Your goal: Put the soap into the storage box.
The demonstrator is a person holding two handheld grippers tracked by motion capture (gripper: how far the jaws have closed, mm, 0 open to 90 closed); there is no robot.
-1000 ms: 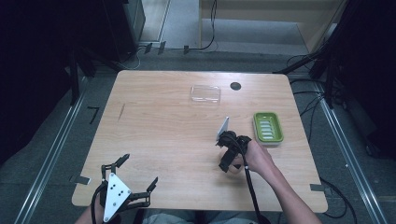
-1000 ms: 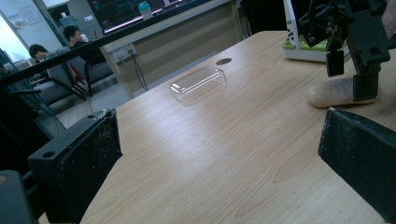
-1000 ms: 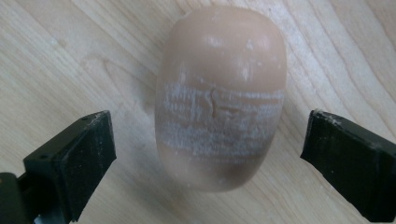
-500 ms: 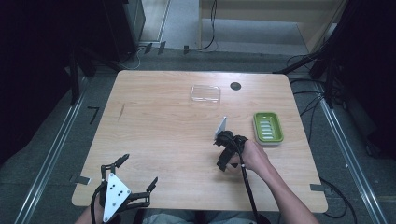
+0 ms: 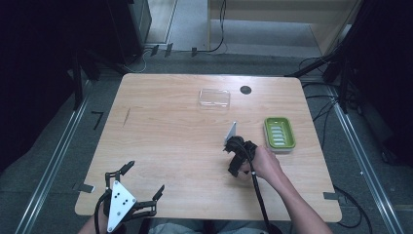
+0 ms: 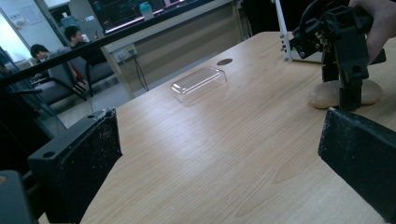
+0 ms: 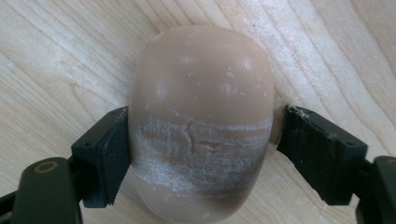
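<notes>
Right gripper view shows what the high view hides: a tan bar of soap (image 7: 201, 121) lying on the wooden table (image 7: 56, 51), filling the centre of the frame, with my right gripper (image 7: 201, 154) set around it. The left pad touches the soap's side; at the right pad a thin gap seems to remain, so I cannot tell whether it is clamped. Those jaws have just been closing, with the soap between them.

From above, my right gripper (image 5: 237, 157) sits right of centre, pointing down beside the green soap dish (image 5: 279, 133), and covers the soap. Left gripper view catches the soap (image 6: 327, 93) at the right edge and a clear lid (image 6: 199, 83) mid-frame. My left gripper (image 5: 130, 195), at the lower left, stands wide apart and empty.

Against the earlier frames, both hands lie where they were.
</notes>
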